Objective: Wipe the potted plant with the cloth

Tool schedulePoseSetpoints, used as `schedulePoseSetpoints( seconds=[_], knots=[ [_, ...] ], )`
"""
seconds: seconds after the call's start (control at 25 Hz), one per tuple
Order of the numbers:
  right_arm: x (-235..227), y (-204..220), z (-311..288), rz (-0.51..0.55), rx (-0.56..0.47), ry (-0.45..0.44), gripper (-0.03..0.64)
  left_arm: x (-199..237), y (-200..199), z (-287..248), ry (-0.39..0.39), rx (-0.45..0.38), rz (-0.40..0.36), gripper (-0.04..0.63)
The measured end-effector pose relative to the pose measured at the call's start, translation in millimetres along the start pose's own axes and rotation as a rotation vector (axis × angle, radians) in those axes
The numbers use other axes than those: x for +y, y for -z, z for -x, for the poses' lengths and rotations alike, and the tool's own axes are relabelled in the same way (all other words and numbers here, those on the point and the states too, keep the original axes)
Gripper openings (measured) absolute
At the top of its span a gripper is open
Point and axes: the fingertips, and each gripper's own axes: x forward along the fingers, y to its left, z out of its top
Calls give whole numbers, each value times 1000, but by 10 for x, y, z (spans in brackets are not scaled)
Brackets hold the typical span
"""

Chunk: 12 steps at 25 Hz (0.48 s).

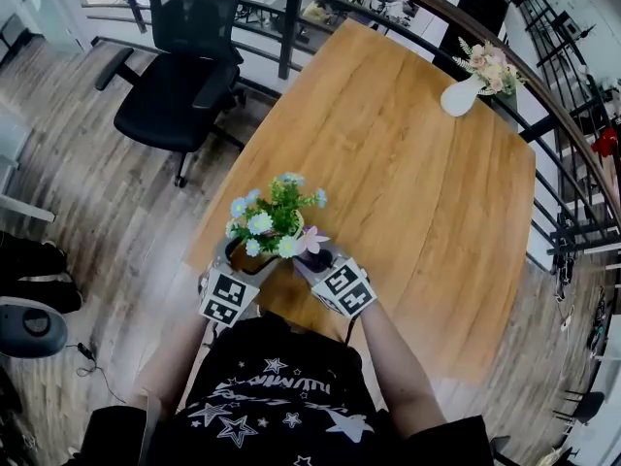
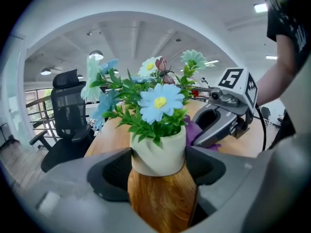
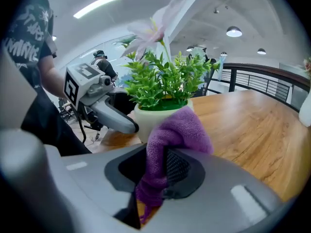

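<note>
The potted plant (image 2: 158,152), a small white ceramic pot of green leaves with blue and white daisy-like flowers, stood at the near edge of the long wooden surface (image 1: 408,163), right in front of the person. That spot put it within easy reach of both tools.

The left gripper (image 2: 158,171) had its jaws round the pot from the person's left side. They were clenched against the pot's two walls, most likely to brace it so that it would not slide or tip under rubbing.

The right gripper (image 3: 163,166) came in from the opposite side. Its jaws were clamped on a purple knitted cloth (image 3: 177,130), which bulged out ahead of them as a soft wad. Bunched this way, fabric rather than hard plastic would meet the pot. The wad sat low against the pot's wall, touching it or just short of it; the views did not settle which. The leaves stood above it, and a pale pink lily-like bloom (image 3: 153,30) rose higher again.

Judging from this, the wiping was under way at the pot's side, with the foliage probably left to do. The thin stems looked easy to bend, so a light touch would suit them
</note>
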Motion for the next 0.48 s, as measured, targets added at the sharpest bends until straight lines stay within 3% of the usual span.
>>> schedulePoseSetpoints(
  seconds=[0.48],
  knots=[
    [459, 12, -81, 70, 34, -177, 84, -9, -2, -32, -63, 11, 41, 356]
  ],
)
